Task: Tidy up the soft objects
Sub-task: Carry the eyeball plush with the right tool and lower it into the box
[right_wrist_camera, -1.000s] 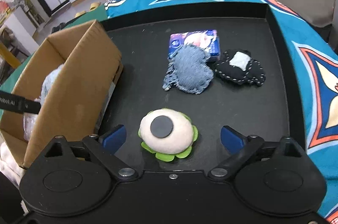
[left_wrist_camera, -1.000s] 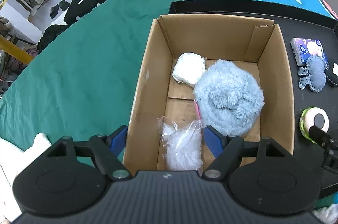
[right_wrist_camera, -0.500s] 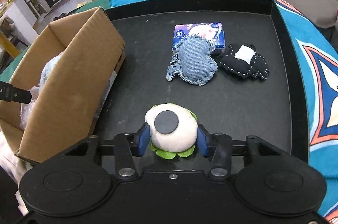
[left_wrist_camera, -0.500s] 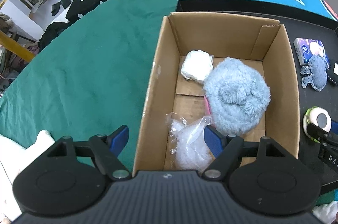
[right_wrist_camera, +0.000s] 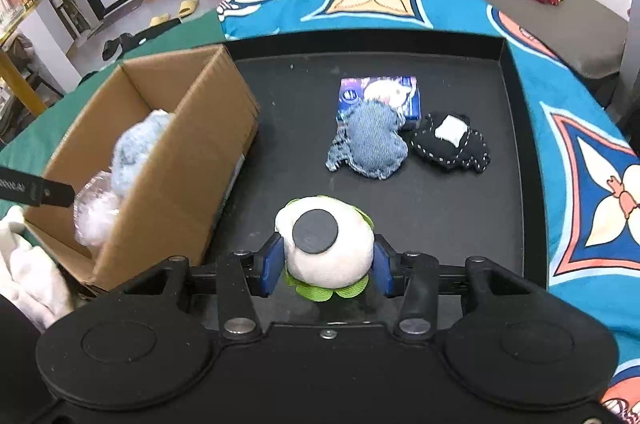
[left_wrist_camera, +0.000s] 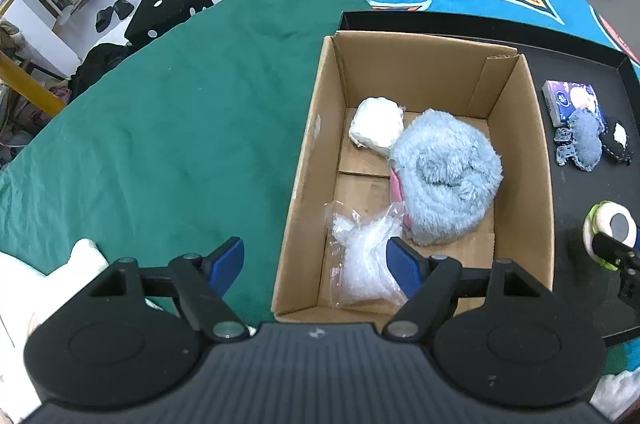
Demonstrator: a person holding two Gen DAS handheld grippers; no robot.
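Plush, cream with a dark disc on top and green petals beneath, sits clamped between the blue pads of the right gripper, over the near part of the black tray; whether it touches the tray cannot be told. In the left view the same plush shows at the right edge, just beyond the box wall. Farther out on the tray lie a denim toy, overlapping a tissue pack, and a black stitched toy touching the denim one on its right. Left of the plush stands an open cardboard box, partly on the tray and partly on green cloth. Inside it are a fluffy blue cushion, a white bundle at the far side touching the cushion, and a clear plastic bag at the near end. The left gripper hovers above the box's near left corner, its jaws wide apart and holding nothing, one pad over the cloth and the other over the bag.
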